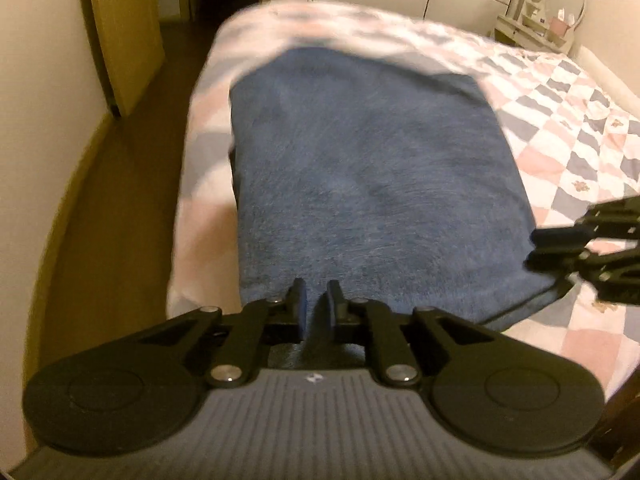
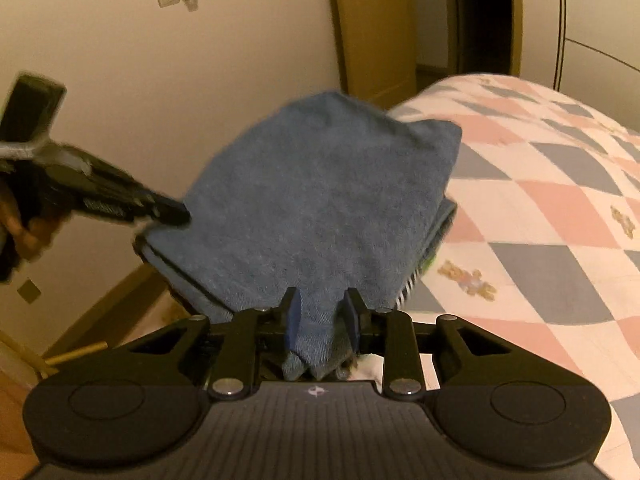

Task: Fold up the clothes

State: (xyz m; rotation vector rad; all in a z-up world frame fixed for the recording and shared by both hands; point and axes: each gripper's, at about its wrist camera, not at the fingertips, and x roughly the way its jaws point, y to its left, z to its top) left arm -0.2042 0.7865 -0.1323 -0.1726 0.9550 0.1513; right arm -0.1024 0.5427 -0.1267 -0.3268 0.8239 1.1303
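Observation:
A blue folded garment (image 1: 372, 184) lies on the quilted bed near its left edge. My left gripper (image 1: 316, 300) is shut on the garment's near hem. In the right wrist view the same blue garment (image 2: 320, 200) is lifted and bunched, and my right gripper (image 2: 322, 312) is shut on a fold of it. The right gripper shows at the right edge of the left wrist view (image 1: 560, 248), at the garment's right corner. The left gripper shows in the right wrist view (image 2: 168, 210), at the garment's left corner. A striped layer peeks out under the blue cloth (image 2: 412, 284).
The bed has a pink, grey and white checked quilt (image 1: 580, 132) (image 2: 540, 200). A wooden floor (image 1: 120, 200) and a wall run along the bed's left side. A doorway (image 2: 484, 16) and white wardrobe doors stand beyond the bed. A dresser with a mirror (image 1: 556, 12) is at the far right.

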